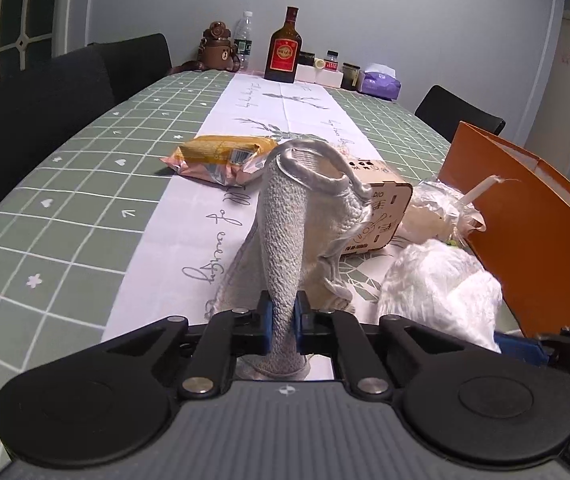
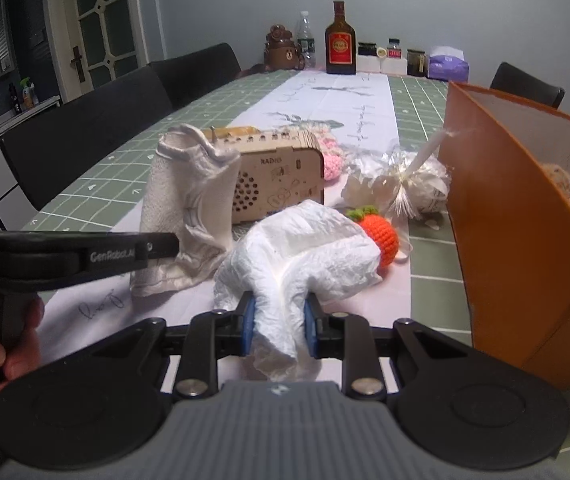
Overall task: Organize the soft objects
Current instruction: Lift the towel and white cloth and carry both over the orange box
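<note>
Left gripper (image 1: 283,322) nearest lens, jaws pinched on grey towel (image 1: 285,240), towel standing up in front of wooden radio (image 1: 381,216). Right gripper (image 2: 279,328) clamps crumpled white diaper (image 2: 305,248), also in front of radio. Only right view shows orange crochet ball (image 2: 383,238) right of radio, plush inside orange box (image 2: 505,216). Only left view shows snack packet (image 1: 221,156) left of radio.

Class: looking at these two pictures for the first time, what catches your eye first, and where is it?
Up front, the left gripper pinches a grey towel that stands tall, while the right gripper clamps a crumpled white cloth. An orange box stands open at the right.
</note>
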`<state>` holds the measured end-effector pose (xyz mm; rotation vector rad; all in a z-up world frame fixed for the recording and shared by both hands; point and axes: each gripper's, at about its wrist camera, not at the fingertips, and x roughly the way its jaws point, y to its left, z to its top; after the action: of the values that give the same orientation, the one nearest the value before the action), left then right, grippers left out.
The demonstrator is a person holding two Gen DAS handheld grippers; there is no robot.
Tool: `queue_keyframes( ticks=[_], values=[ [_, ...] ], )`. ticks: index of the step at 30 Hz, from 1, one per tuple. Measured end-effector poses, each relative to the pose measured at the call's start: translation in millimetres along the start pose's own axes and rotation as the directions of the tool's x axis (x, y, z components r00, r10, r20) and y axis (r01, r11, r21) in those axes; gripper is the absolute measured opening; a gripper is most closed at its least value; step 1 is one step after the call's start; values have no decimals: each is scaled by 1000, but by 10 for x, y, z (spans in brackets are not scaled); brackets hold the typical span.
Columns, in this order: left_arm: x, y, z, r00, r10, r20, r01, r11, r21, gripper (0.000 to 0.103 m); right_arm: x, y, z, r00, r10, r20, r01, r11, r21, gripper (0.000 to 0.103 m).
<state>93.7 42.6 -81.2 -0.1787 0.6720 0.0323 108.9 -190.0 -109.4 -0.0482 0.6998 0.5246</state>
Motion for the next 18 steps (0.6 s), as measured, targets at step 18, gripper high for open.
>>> queue_keyframes(
  ticks=[18],
  values=[
    [-785, -306, -80, 995, -96, -13, 97, 993, 62, 10, -790, -13, -72, 996, 32, 86, -27, 998, -53, 24]
  ],
)
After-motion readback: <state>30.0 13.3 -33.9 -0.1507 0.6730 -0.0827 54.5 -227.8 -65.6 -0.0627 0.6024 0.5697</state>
